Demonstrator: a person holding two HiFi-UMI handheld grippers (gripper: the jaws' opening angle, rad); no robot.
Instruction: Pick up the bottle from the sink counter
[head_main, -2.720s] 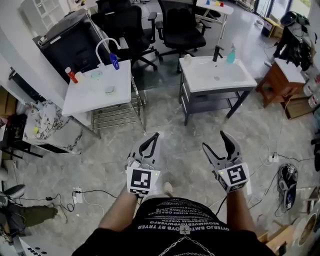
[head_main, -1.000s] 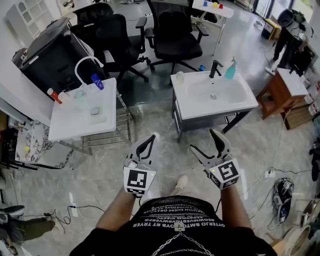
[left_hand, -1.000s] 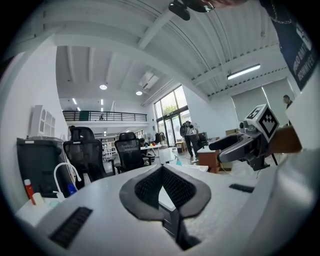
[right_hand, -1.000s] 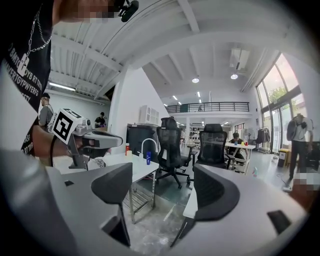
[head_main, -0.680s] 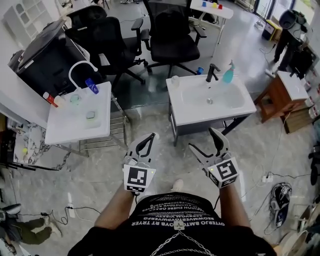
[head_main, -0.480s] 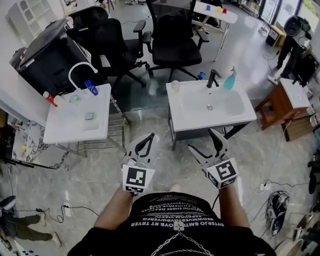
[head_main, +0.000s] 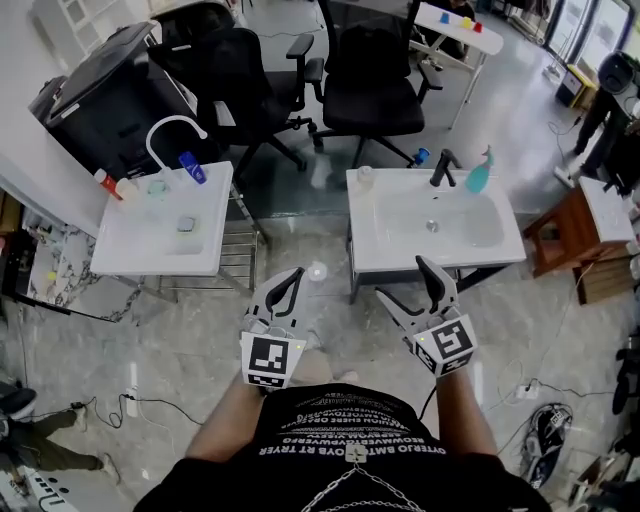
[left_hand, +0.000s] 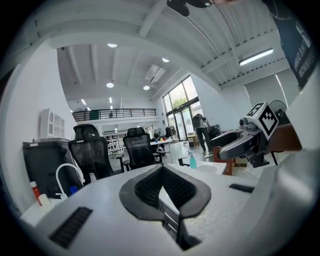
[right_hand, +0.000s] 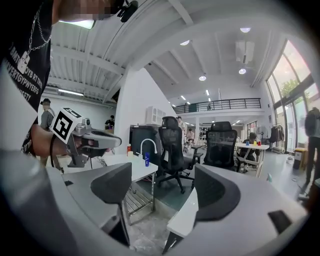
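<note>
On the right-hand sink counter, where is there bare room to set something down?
Bare: the front rim of the sink counter and its left strip in front of the cup. Crowded: the back edge, where faucet and teal bottle stand close together.

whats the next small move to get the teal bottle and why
Probably step closer and reach the right gripper toward the teal bottle. Its fingers stand apart and empty, but it hangs short of the near edge of the sink counter, and the bottle stands at the back by the faucet.
</note>
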